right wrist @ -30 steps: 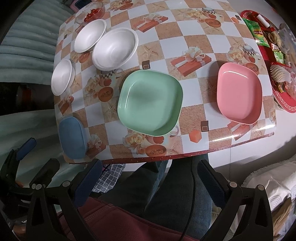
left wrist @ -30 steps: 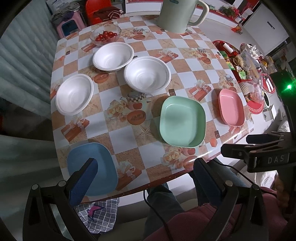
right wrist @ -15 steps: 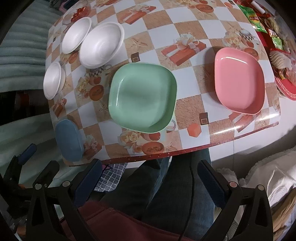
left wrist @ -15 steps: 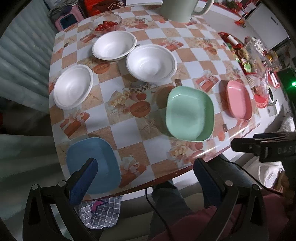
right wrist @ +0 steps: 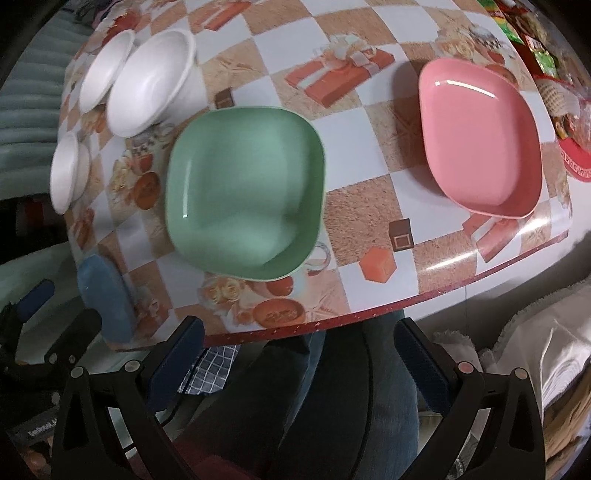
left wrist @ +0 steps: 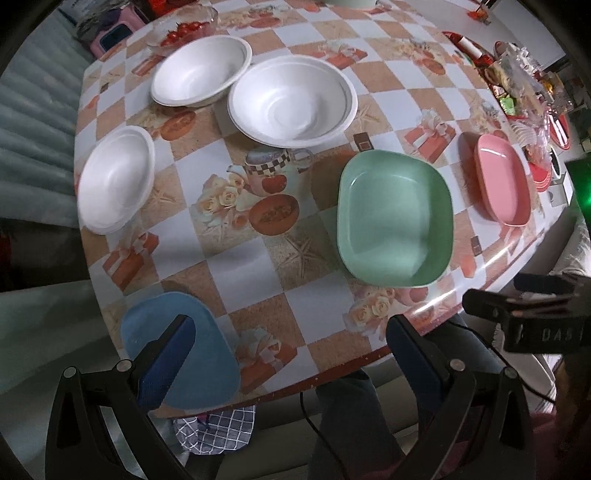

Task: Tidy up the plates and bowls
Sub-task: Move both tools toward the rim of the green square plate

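On the checkered table sit three white bowls point(left wrist: 291, 99) point(left wrist: 199, 70) point(left wrist: 114, 181) at the far left. A green plate point(left wrist: 393, 218) point(right wrist: 243, 199) lies mid-table, a pink plate point(left wrist: 502, 181) point(right wrist: 480, 136) to its right, and a blue plate point(left wrist: 184, 354) point(right wrist: 105, 295) at the near left edge. My left gripper point(left wrist: 288, 350) is open, its left finger over the blue plate. Over the person's lap, short of the table's front edge, my right gripper point(right wrist: 299, 354) is open and holds nothing.
A glass bowl of tomatoes point(left wrist: 184, 27) stands at the table's far left corner. Snack packets and red trays point(left wrist: 517, 85) crowd a surface to the right. The person's legs point(right wrist: 332, 387) are under the near table edge point(right wrist: 369, 310). A checked cloth point(left wrist: 218, 428) hangs below.
Both grippers have moved forward and lower toward the table, so plates and bowls look larger. No plate or bowl has moved, and both grippers remain open.
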The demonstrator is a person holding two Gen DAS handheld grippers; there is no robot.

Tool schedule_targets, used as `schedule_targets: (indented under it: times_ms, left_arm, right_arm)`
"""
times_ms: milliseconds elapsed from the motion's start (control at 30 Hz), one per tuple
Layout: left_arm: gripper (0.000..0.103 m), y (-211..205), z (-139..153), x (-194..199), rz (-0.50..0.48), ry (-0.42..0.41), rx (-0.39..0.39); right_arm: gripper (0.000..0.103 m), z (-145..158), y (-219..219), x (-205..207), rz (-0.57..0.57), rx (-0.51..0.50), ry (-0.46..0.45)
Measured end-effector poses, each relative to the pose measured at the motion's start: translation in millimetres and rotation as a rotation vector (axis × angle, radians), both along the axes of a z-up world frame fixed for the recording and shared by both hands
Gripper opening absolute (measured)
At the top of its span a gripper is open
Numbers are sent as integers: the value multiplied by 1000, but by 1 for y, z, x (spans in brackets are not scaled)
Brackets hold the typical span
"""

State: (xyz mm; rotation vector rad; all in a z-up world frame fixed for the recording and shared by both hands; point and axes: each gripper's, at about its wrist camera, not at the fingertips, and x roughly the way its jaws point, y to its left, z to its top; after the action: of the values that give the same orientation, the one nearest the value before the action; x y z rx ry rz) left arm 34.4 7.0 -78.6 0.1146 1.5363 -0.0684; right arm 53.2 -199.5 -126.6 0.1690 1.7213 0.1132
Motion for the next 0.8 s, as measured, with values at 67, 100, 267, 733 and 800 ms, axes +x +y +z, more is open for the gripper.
schedule_targets:
  times_ms: [67, 100, 267, 733, 800]
  left_arm:
    - [103, -2, -9, 5, 2, 17, 4]
    - [103, -2, -13, 7, 1, 30, 7]
    - [103, -10, -33, 18, -15, 45, 27]
    - [103, -29, -81, 57, -49, 16, 33]
    - [103, -32, -90, 65, -51, 12, 45]
  right_arm:
    - [103, -9, -5, 0, -28, 7, 8]
    - [103, -13, -6, 0, -40, 13, 11]
    - [103, -31, -17, 3, -109, 37, 18]
    - [103, -62, -29, 29, -216, -50, -19]
    - [103, -65, -30, 33, -209, -84, -31]
